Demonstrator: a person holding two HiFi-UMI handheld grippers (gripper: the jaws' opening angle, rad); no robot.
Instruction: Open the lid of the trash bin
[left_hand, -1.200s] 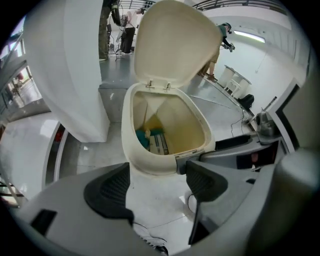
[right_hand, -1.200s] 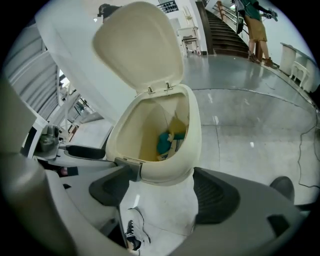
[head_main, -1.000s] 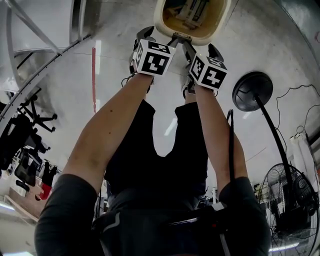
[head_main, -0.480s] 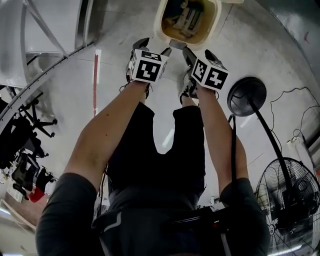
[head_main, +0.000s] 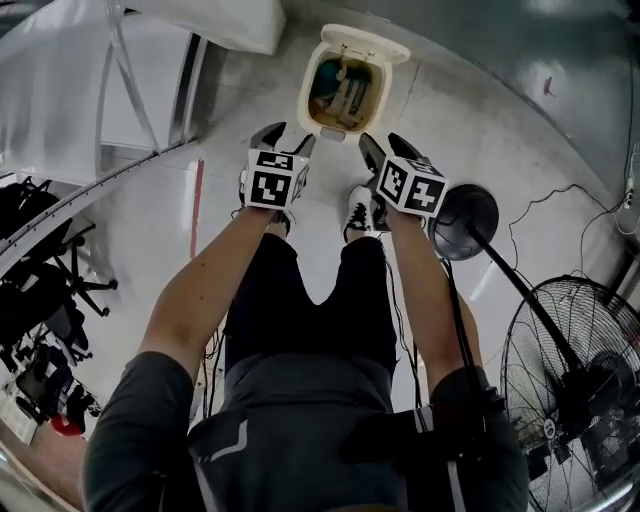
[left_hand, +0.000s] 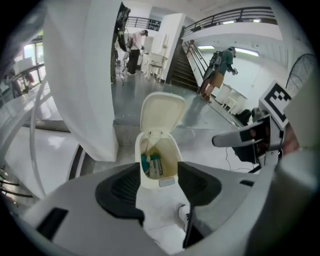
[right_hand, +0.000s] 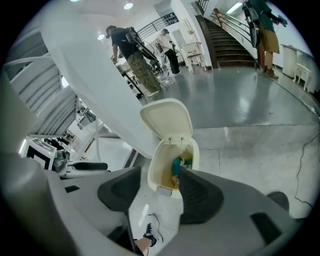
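cream bin (head_main: 318, 112) stands on the floor (head_main: 470, 120) ahead of the shoes (head_main: 358, 208), lid (head_main: 366, 42) tipped up at its back, teal and white rubbish (head_main: 340, 90) inside. left gripper (head_main: 287, 138) and right gripper (head_main: 385, 147) hover above it, jaws apart and closing on nothing.

Cream trash bin (head_main: 305, 97), teal litter (head_main: 322, 86) inside; black shorts (head_main: 300, 300), black-and-white sneaker (head_main: 358, 212), pale grey floor (head_main: 470, 110), red stripe (head_main: 194, 205).

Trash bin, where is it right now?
In the head view the trash bin stands at top centre with its lid open, just ahead of the person's shoes. A round black stand base is to its lower right.
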